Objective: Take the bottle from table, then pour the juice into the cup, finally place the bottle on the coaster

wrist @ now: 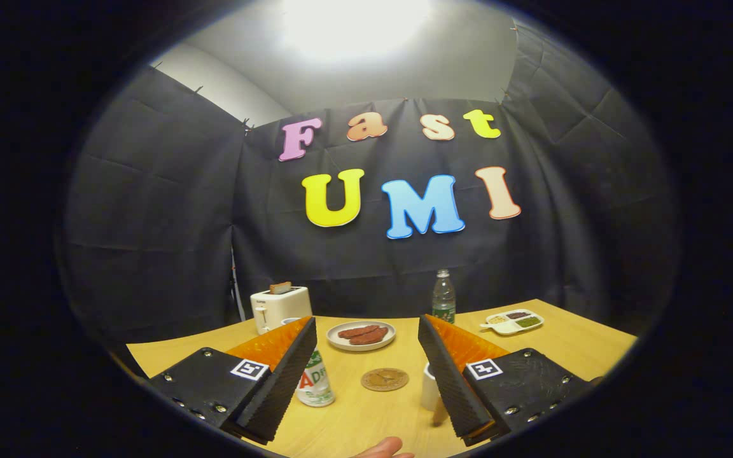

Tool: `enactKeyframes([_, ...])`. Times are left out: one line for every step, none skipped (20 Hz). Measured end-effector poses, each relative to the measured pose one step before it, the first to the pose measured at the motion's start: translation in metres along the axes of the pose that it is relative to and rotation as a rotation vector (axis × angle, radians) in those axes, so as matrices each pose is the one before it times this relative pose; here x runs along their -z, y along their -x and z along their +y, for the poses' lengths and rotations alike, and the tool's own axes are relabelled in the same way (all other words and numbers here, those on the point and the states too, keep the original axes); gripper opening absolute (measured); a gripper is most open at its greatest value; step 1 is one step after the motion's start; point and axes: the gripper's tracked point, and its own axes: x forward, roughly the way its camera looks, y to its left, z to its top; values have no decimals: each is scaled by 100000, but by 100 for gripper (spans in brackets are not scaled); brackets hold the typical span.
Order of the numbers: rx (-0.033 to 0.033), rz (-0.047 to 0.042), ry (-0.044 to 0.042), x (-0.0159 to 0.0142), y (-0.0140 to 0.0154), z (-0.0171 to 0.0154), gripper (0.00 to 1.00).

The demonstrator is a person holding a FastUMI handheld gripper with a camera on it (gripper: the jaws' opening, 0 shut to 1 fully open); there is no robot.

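The gripper (366, 346) hung released above the worktop (366, 413). The bottle (313, 381) stood beside one finger, the cup (429, 386) beside the other, the coaster (384, 379) between.

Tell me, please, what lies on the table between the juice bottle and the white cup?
In the gripper view, the round brown coaster lies between the bottle and the white cup, on bare table. The gripper is open, holding nothing.

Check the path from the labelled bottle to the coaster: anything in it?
Nothing visible. Bare table separates the bottle from the coaster; the cup stands on the coaster's other side. Jaws open, empty.
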Motion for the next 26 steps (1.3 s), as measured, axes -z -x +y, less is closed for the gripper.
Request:
enactKeyframes([-1378,620,-601,716,-337,1269,97])
enactKeyframes([-661,698,-848,686,-463,978,97])
enactKeyframes([-511,821,-757,801,-541,758,97])
enactKeyframes([-777,1578,-763,980,-665,871,97])
enactKeyframes([101,1473,-175,976,-674,406,97])
enactKeyframes([280,1718,378,919,-738,357,97])
enactKeyframes([191,1778,558,992,-753,441,97])
enactKeyframes([42,1812,333,934,-864,468,97])
enactKeyframes([-635,1808,103,912,-804,520,98])
enactKeyframes([154,1783,244,852,-931,361,97])
enactKeyframes([668,1529,462,779,-615,65,97])
enactKeyframes([763,1760,384,683,-787,65,98])
enactKeyframes([466,1180,98,599,-776,157,98])
enactKeyframes([163,769,-26,407,-607,131,98])
enactKeyframes([-46,698,-229,575,-536,166,97])
enactKeyframes([-171,604,-30,377,-566,116,98])
enactKeyframes([-44,474,5,384,-443,188,98])
enactKeyframes([-104,684,436,361,-376,138,98])
enactKeyframes([563,633,1070,308,-435,1,98])
enactKeyframes([1177,742,1121,214,-269,-152,97])
enactKeyframes([1140,380,957,152,-215,-176,97])
enactKeyframes([1692,-385,1158,-152,-129,-314,94])
enactKeyframes([130,-97,237,211,-216,6,86])
enactKeyframes([474,-107,-610,-63,-152,-20,79])
enactKeyframes([328,-326,-251,63,30,-17,79])
enactKeyframes([443,-167,391,-175,118,-58,77])
